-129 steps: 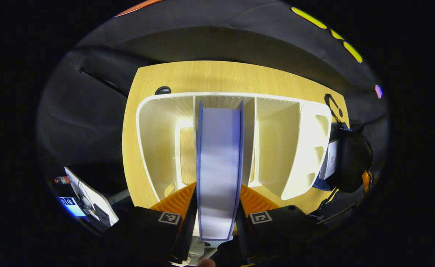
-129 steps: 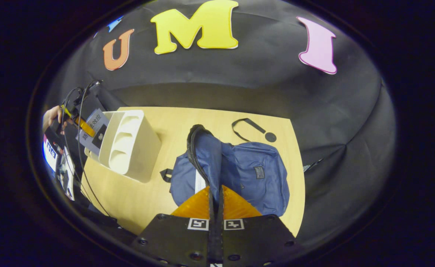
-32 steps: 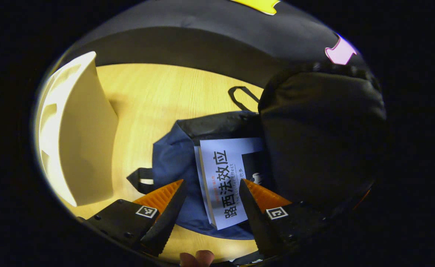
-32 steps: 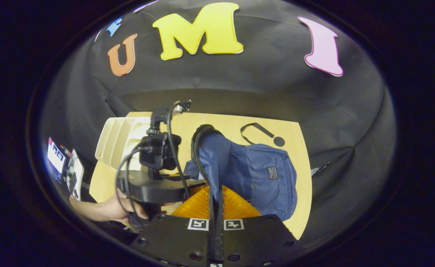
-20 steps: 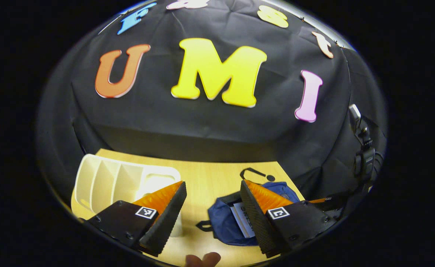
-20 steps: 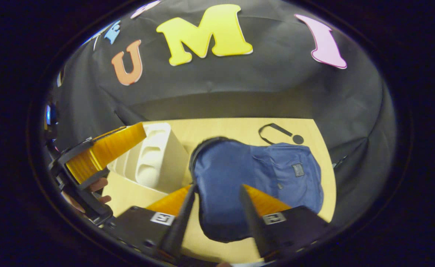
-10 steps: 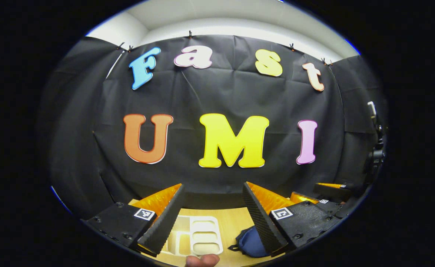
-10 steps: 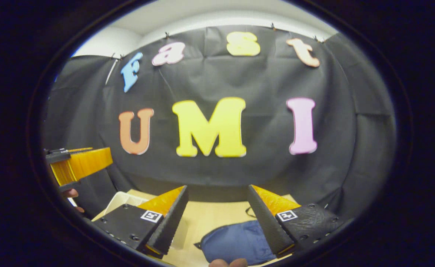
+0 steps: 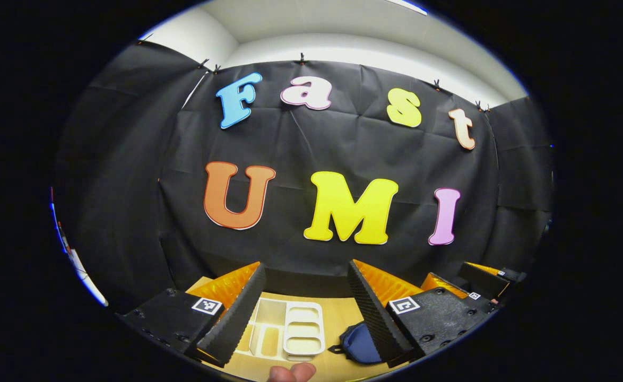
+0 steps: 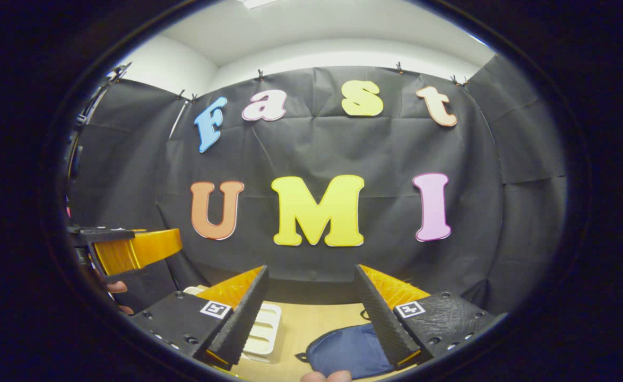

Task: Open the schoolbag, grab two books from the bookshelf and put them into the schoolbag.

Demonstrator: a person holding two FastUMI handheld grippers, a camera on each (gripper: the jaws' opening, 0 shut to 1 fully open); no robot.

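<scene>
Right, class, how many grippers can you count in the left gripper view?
2. The left gripper sits bottom centre, open, with the bookshelf and schoolbag on the table between its fingers. The right gripper pokes in at the lower right edge.

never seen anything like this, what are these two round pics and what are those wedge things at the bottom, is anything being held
No robot arm is at work here. A person holds a pair of two-finger tongs in each hand, and a fisheye camera rides on each pair, looking forward along its fingers. The wedges at the bottom of each picture are those fingers.

In the left gripper view, the left tongs stand open with nothing between the fingers. The other tongs show at the far right of this picture. In the right gripper view, the right tongs are open and empty too.

Both cameras point at the booth's black wall, so little of the wooden table shows. On it stand a white bookshelf and, to its right, a blue schoolbag. From this angle I cannot tell whether the books are inside the bag.
</scene>
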